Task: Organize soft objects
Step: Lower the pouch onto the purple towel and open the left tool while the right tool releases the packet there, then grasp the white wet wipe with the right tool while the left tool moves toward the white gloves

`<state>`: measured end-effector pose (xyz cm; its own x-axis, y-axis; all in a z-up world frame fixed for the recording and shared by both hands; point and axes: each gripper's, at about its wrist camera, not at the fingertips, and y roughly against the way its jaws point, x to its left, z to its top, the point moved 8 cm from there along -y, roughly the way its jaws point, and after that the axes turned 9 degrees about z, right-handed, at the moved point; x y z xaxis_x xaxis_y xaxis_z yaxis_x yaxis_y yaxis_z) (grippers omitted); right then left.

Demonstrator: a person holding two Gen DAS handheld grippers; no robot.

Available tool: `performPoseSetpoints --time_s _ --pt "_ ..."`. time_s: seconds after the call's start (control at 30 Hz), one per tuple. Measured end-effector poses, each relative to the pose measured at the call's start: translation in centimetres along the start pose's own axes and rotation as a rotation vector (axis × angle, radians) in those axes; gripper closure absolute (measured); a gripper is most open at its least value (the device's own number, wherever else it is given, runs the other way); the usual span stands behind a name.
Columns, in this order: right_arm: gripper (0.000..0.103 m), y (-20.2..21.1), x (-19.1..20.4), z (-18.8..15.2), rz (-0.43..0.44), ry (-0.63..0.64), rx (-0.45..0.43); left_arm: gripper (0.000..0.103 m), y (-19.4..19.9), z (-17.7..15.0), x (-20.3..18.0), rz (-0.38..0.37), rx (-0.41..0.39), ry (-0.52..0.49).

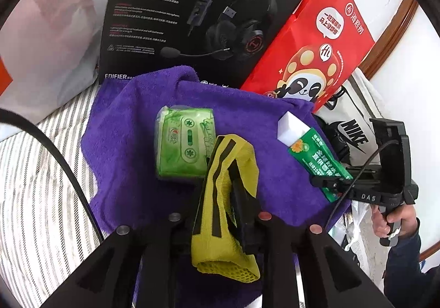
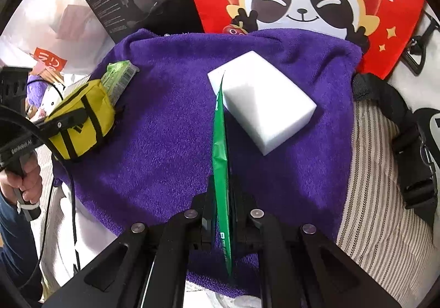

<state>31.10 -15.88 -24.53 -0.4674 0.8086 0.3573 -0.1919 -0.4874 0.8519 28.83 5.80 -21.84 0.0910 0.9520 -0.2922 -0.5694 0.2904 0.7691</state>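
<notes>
Closest in, the left gripper [image 1: 222, 192] has the yellow pouch [image 1: 225, 198] between its fingers, which sit loosely around the fabric, so I would not call it a firm pinch; the pouch sags onto the purple towel [image 1: 132, 142] beneath. It looks light and floppy, mesh at one end with black trim strips. My guess is the folded upper edge or a trim strip gives the surest bite, since the mesh would stretch and slip.

The right gripper [image 2: 221, 198] is clenched on a thin green packet [image 2: 220, 148], held edge-up. The packet seems slick and flat, likely to slide if the squeeze eases.

Just ahead of the pouch lies a green tissue pack [image 1: 183, 142], squashy and plastic-wrapped, best taken across its narrow sides. Ahead of the right gripper, touching the packet's far end, rests a white sponge block [image 2: 264, 104], light and springy.

Beyond the towel stand a black headset box [image 1: 192, 10] and a red paper bag [image 1: 316, 41].
</notes>
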Motion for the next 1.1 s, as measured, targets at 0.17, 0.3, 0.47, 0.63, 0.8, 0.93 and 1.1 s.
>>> performPoseSetpoints --time_s 0.17,0.3,0.47,0.63,0.8,0.93,1.1 --pt "0.089 0.5 -0.4 -0.4 -0.017 -0.011 -0.003 0.074 0.1 -1.0 0.2 0.041 0.017 -0.015" --pt "0.077 1.0 -0.7 -0.5 -0.041 -0.011 -0.011 0.068 0.5 -1.4 0.2 0.076 0.03 -0.03" --pt "0.066 2.0 -1.2 -0.7 -0.061 -0.019 -0.025 0.061 1.1 -1.8 0.2 0.107 0.038 -0.038" --pt "0.056 2.8 -1.7 -1.2 -0.103 -0.019 -0.027 0.046 1.8 -2.2 -0.4 0.118 0.046 -0.038" --pt "0.044 3.9 -1.7 -1.8 -0.121 -0.022 -0.036 0.029 3.1 -2.6 -1.1 0.203 0.035 -0.071" --pt "0.039 4.9 -1.1 -2.3 -0.133 -0.012 -0.047 0.023 4.4 -3.2 -0.9 0.231 0.036 -0.058" --pt "0.032 6.4 -0.7 -3.0 -0.169 -0.006 -0.075 0.023 5.7 -4.5 -0.5 0.264 0.066 -0.045"
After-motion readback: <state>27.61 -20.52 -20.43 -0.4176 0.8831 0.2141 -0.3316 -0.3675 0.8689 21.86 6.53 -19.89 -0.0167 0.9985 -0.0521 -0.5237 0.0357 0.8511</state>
